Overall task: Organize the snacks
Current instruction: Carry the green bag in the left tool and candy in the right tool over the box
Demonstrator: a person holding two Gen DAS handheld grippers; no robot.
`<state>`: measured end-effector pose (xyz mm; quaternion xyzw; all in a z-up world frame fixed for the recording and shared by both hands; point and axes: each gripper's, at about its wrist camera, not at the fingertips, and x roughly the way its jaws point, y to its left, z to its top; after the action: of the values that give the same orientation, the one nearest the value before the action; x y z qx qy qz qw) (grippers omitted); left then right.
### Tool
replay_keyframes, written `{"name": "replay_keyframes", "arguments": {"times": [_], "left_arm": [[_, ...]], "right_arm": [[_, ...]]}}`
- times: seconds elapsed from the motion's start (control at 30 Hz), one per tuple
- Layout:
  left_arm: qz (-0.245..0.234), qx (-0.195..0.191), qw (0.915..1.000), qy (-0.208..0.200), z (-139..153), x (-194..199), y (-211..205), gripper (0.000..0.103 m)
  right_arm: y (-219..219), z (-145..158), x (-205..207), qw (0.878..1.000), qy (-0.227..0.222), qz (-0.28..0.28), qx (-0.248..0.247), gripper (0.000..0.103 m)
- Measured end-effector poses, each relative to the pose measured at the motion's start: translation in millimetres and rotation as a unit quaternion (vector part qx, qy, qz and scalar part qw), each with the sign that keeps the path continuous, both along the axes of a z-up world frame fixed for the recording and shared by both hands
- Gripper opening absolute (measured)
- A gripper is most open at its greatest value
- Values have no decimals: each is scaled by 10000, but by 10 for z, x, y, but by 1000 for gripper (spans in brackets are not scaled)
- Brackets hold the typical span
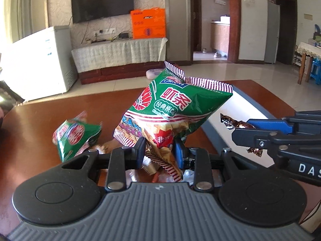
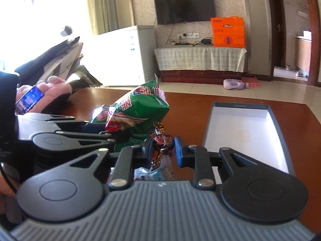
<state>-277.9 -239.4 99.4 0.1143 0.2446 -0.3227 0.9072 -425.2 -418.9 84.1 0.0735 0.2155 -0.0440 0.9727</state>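
On the left of the brown table [image 1: 40,116] a small green snack bag [image 1: 75,138] lies by itself, apart from the grippers. Just right of it, the left gripper [image 1: 159,152] has its jaws pinched on the bottom edge of a bigger green shrimp-cracker bag [image 1: 170,108], which hangs tilted in the air above the tabletop, its striped top seam pointing up toward the TV [image 1: 102,2] on the far wall. Under that gripper a few loose wrappers [image 1: 152,168] lie on the wood. Further right, the right gripper [image 2: 163,148] is pressed together on a candy [image 2: 162,141] in a dark, shiny twisted wrapper, and the candy is also off the table. Right of both tools sits a shallow tray [image 2: 278,132] with a grey rim and white floor, lying flat near the table's right edge. From the right gripper's side, a hand [image 2: 50,94] holding a phone [image 2: 29,100] shows at the far left of the table.
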Motion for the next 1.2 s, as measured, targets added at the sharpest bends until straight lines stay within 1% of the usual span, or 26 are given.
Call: {"name": "replay_keyframes", "arguments": {"times": [0.37, 0.57, 0.73, 0.87, 1.0, 1.2], "left_arm": [[-369, -93, 9993, -51, 103, -39, -508, 35], [-604, -139, 9981, -2, 79, -4, -876, 35], [-766, -190, 9968, 135, -12, 14, -1230, 35], [-845, -137, 9960, 236, -145, 48, -1561, 35], [-829, -59, 9954, 471, -336, 128, -1855, 34], [-787, 61, 9952, 573, -517, 300, -2181, 34]], "right_arm": [[-313, -53, -127, 9985, -36, -522, 142, 26], [-492, -121, -171, 9971, 44, -736, 194, 26], [-595, -163, -221, 9952, 73, -936, 294, 26], [-701, -193, -279, 9924, 36, -1154, 414, 26], [-772, -227, -295, 9909, 49, -1261, 476, 26], [-829, -262, -297, 9902, 100, -1299, 508, 25]]}}
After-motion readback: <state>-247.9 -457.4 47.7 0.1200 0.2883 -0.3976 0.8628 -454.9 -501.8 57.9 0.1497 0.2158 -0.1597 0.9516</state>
